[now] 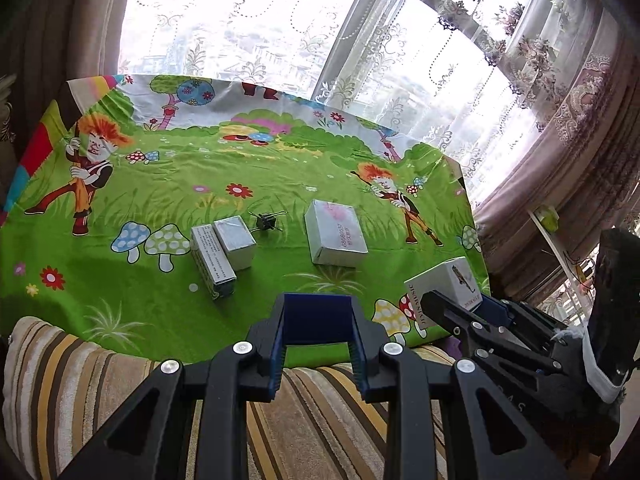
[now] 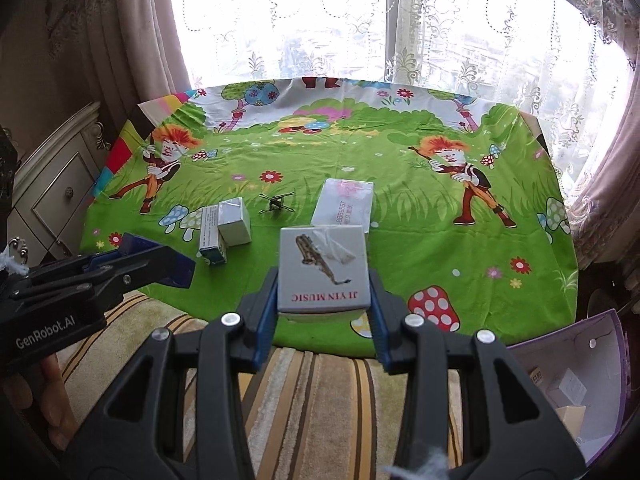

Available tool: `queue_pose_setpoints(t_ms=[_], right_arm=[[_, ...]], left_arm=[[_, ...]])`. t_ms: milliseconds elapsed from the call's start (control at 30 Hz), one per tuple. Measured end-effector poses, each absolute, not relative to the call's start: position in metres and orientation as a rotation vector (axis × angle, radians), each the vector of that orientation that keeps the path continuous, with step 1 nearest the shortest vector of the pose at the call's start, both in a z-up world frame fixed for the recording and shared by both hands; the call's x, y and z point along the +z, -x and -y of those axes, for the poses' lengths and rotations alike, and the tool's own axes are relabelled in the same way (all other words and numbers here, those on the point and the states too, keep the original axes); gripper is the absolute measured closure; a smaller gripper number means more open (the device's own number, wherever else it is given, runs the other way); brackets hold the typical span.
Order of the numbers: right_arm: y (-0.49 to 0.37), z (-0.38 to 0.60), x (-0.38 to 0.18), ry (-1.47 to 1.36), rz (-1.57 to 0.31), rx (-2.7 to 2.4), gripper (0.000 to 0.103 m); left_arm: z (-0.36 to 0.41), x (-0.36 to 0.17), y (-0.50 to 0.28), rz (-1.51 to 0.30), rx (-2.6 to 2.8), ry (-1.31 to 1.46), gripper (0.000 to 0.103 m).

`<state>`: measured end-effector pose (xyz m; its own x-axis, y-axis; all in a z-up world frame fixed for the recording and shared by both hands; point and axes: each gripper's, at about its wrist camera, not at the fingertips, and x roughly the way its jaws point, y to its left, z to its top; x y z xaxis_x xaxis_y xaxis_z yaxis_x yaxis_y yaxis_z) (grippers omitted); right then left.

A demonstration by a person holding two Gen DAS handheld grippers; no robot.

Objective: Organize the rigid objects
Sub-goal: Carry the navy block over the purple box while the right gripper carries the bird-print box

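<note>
Right gripper [image 2: 323, 280] clamps the white JI YIN MUSIC box [image 2: 323, 266] between its blue pads, raised over the near edge of the table [image 2: 500, 240]. Left gripper [image 1: 318, 334] is closed to a narrow gap, empty, also at the near edge. Flat white box [image 2: 346, 202], two small boxes [image 2: 226, 232] and a black clip [image 2: 276, 203] sit mid-table; a purple carton [image 2: 580, 380] stands off the near right corner.

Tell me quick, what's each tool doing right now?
Left tool: closed, holding nothing.
Right tool: closed on the white music box.
</note>
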<state>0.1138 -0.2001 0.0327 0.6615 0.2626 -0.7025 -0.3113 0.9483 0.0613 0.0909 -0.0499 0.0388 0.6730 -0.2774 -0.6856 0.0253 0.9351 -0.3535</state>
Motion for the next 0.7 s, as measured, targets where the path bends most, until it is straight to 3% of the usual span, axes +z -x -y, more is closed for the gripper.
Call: queue_pose_setpoints(t_ms=[700], right_arm=[[-0.044,0.323,0.027,0.056,-0.775,0.173,0.059]], left_arm=[[0.163,0.045,-0.065,-0.919,-0.486,0.261,0.075]])
